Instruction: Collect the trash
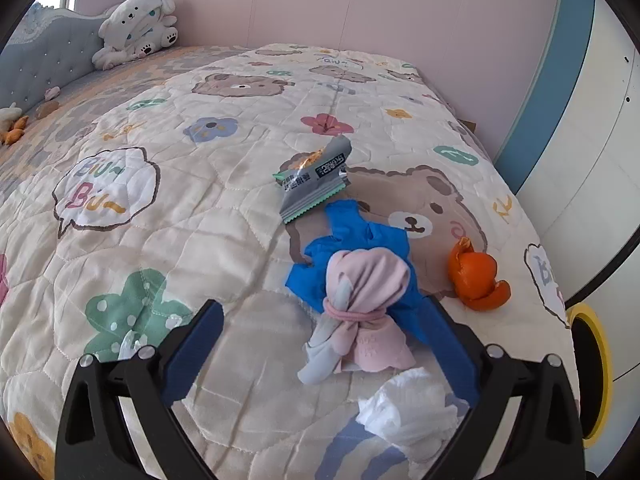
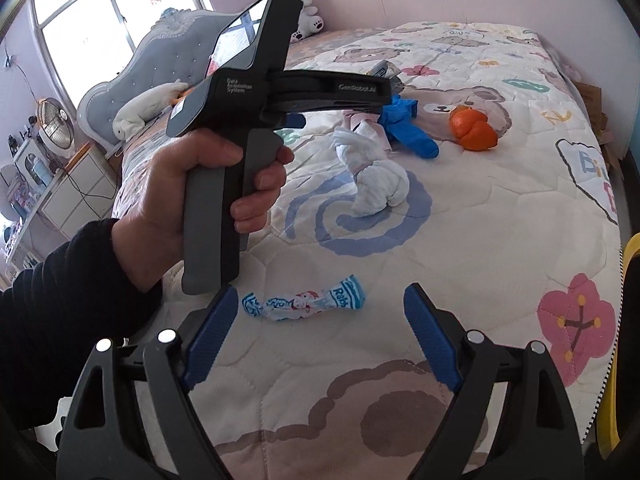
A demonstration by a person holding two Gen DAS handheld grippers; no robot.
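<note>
Our right gripper (image 2: pixel 316 336) hangs over the cartoon-bear quilted bed cover (image 2: pixel 460 240) with its blue-padded fingers (image 2: pixel 212 328) spread wide and nothing between them. Just beyond them lies the twisted blue-and-white candy wrapper (image 2: pixel 304 302), nearer the left-hand finger than the right. We judge it almost weightless, thin and crinkly, likely to slide or flatten against the soft quilt, so its bunched middle twist looks the best place to pinch, across its narrow width.

Our left gripper (image 1: pixel 320 340) is also wide open and empty, its fingers (image 1: pixel 200 344) set either side of a knotted pink and pale-blue fabric bundle (image 1: pixel 360 312) that lies on a crumpled blue plastic glove (image 1: pixel 352 240). The pads do not press on the bundle.

Taking that bundle as our landmark: a crumpled white tissue (image 1: pixel 412 412) sits just in front of it, soft and easily squashed; a grey foil snack packet (image 1: pixel 312 180) with a green serrated edge lies beyond it, stiff and slippery; a piece of orange peel (image 1: pixel 476 276) rests to its right, firmer and curled. A white plush dog (image 1: pixel 138 24) sits far behind, by the headboard.

In the right wrist view, the person's hand (image 2: pixel 188 192) holding the left gripper stands left of the candy wrapper, clear of our approach, and the quilt around the wrapper is bare.
</note>
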